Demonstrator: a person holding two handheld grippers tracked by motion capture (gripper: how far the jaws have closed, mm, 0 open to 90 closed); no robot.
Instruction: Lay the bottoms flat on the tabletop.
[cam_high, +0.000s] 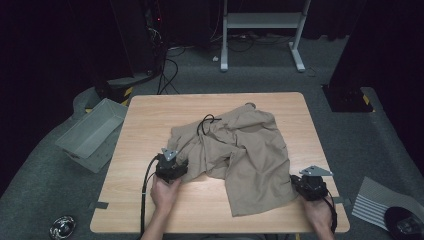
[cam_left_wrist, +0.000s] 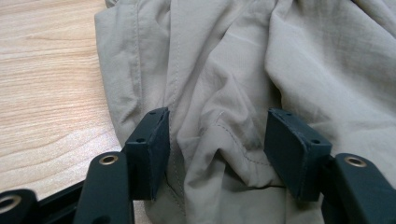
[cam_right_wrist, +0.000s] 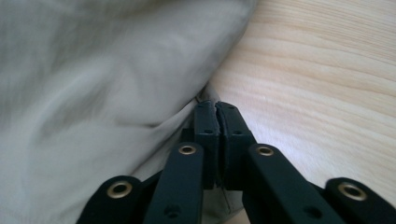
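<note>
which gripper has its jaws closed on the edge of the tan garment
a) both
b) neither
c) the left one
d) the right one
d: in the right gripper view the right gripper has its jaws pressed together on the hem of the tan garment, while in the left gripper view the left gripper has its jaws standing wide apart with a fold of cloth loose between them.

A square light-wood table (cam_high: 150, 130) stands on grey carpet; a crumpled beige fabric garment with a black drawstring (cam_high: 245, 150) lies on it, spreading from centre toward five o'clock.
</note>
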